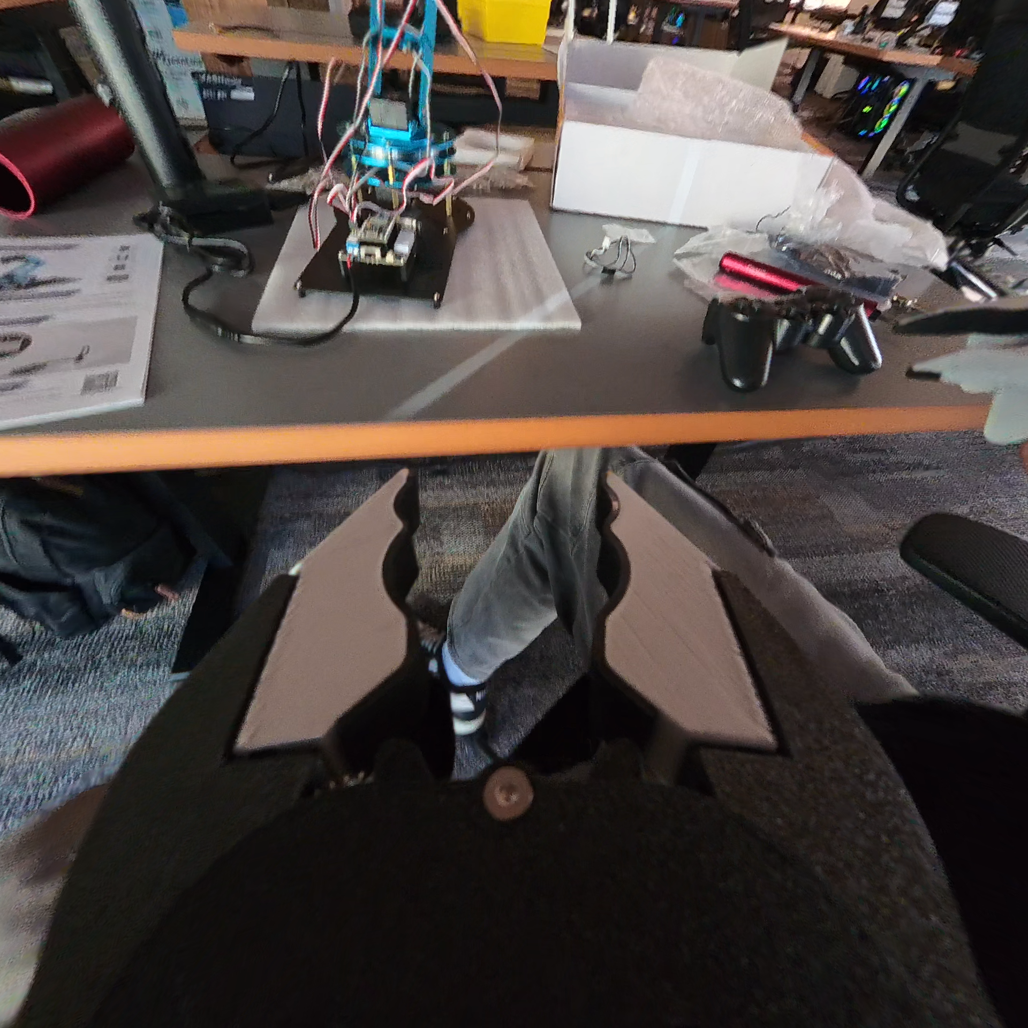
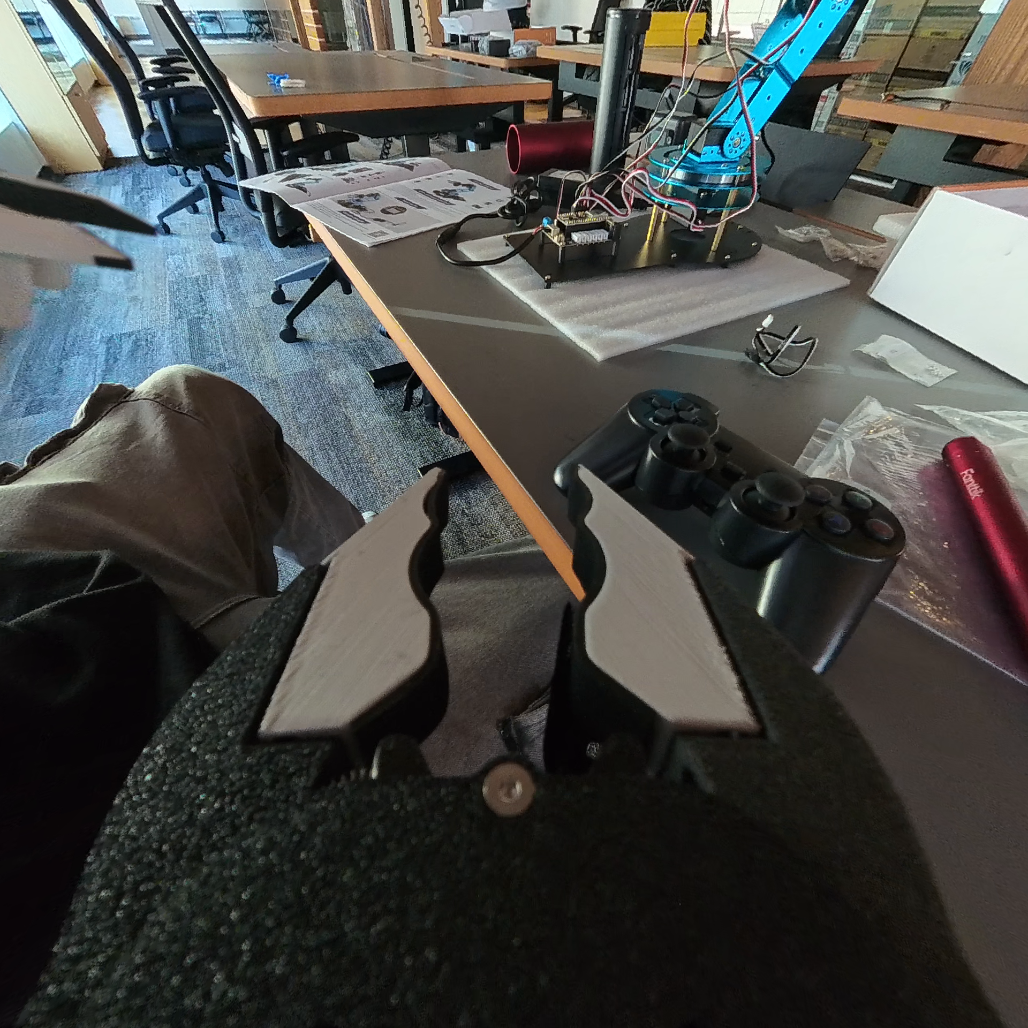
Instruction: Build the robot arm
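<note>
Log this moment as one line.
left gripper: open, empty, below desk edge | right gripper: open, empty, beside black plastic game controller

A black game controller (image 2: 740, 517) lies face up near the table's (image 2: 500, 356) front edge, beside the parted right hand-held gripper (image 2: 512, 489).

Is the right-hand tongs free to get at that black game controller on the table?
Probably yes. The right tongs are open and empty at the table edge, with the game controller just beyond their right finger. Nothing lies between them; the red tube sits on its far side.
</note>
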